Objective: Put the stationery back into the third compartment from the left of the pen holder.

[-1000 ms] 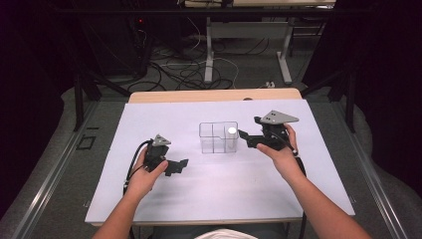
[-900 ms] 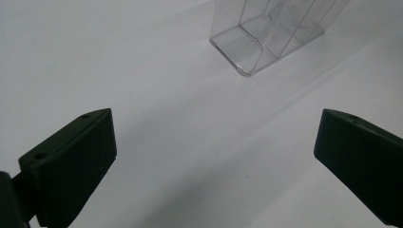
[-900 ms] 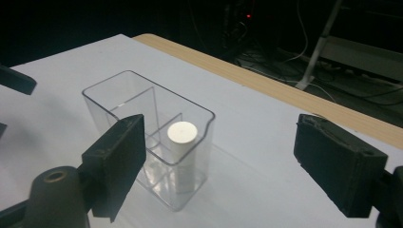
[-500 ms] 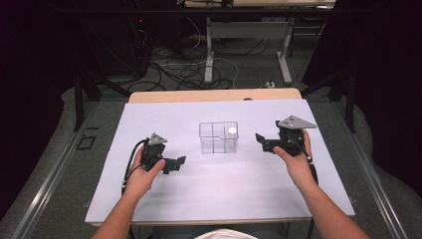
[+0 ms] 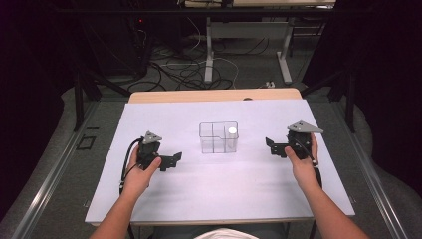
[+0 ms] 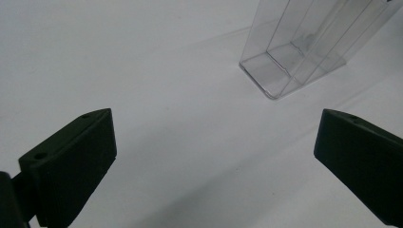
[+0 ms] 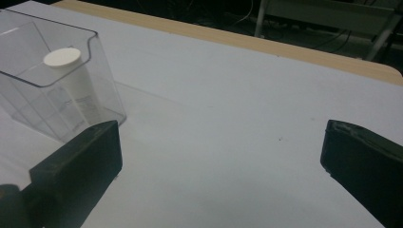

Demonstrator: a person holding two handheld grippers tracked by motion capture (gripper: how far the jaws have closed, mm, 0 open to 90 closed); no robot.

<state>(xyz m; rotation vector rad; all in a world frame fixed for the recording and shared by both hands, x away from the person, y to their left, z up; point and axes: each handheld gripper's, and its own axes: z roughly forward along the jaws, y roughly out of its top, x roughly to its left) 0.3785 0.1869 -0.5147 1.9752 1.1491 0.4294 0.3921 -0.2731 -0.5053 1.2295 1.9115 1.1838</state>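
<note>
A clear plastic container (image 5: 219,137) with divided compartments stands at the middle of the white table. A white-capped tube (image 5: 232,131) stands upright in its far right compartment. My left gripper (image 5: 171,160) rests on the table to the container's left, jaws open and empty. In the left gripper view the container (image 6: 304,47) stands ahead of that gripper (image 6: 214,142). My right gripper (image 5: 271,146) sits apart to the container's right; its jaws have just been opening and hold nothing. The right gripper view has the container (image 7: 28,95) and tube (image 7: 71,80) at left, beyond the gripper (image 7: 221,147).
A white sheet (image 5: 219,194) covers the table, with a wooden edge (image 5: 214,94) showing along the far side. Cables and table legs (image 5: 209,50) lie on the floor behind. Bare sheet surrounds the container on all sides.
The right gripper has drawn back to the right, away from the container, and sunk toward the table, its jaws wider. The left hand has barely moved.
</note>
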